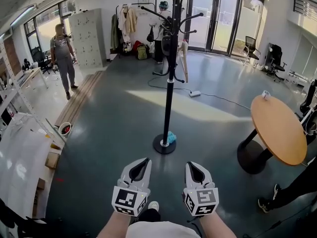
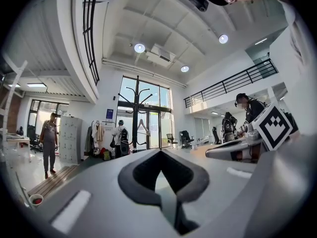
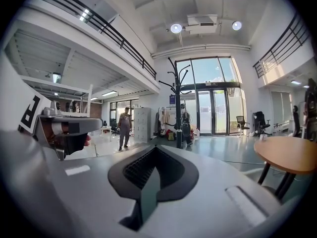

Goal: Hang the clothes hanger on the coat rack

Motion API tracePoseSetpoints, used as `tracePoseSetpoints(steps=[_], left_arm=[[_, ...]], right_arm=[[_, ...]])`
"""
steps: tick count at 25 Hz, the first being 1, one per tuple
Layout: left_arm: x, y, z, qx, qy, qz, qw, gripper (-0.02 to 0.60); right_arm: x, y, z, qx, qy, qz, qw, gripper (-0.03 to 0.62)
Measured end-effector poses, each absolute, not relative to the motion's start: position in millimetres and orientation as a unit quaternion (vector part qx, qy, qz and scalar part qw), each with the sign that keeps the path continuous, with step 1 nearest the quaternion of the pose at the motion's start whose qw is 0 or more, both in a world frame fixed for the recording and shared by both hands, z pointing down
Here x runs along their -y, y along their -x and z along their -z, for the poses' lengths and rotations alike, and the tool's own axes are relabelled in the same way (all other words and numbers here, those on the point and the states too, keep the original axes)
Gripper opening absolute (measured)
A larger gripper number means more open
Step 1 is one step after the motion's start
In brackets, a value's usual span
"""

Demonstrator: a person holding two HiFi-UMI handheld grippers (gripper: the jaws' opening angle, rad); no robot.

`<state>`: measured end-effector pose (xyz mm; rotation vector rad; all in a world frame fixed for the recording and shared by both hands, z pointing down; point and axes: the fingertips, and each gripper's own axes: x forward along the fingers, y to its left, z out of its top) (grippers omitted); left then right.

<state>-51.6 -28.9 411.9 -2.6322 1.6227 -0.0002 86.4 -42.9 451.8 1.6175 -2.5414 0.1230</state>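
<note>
Left hand-held gripper and right hand-held gripper, side by side, both have jaws together, empty. Well ahead of them stands the coat rack, the clothes hanger hanging on it.

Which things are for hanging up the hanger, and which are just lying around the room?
For the job:
- coat rack
- clothes hanger, on the rack
- left gripper and right gripper, jaws shut, empty

Just lying about:
- round table
- power strip
- blue thing at the rack's base
- lockers
</note>
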Motion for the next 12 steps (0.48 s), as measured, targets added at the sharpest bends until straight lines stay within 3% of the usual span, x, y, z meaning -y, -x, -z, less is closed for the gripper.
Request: tracePoseSetpoints(steps=[12], left_arm=[[18.8,54.6,-407.2,-0.526,0.85,0.004,0.035,0.0]], right_arm=[[37.8,-81.8,-448.2,0.842,-0.535,-0.038,0.06,0.026]])
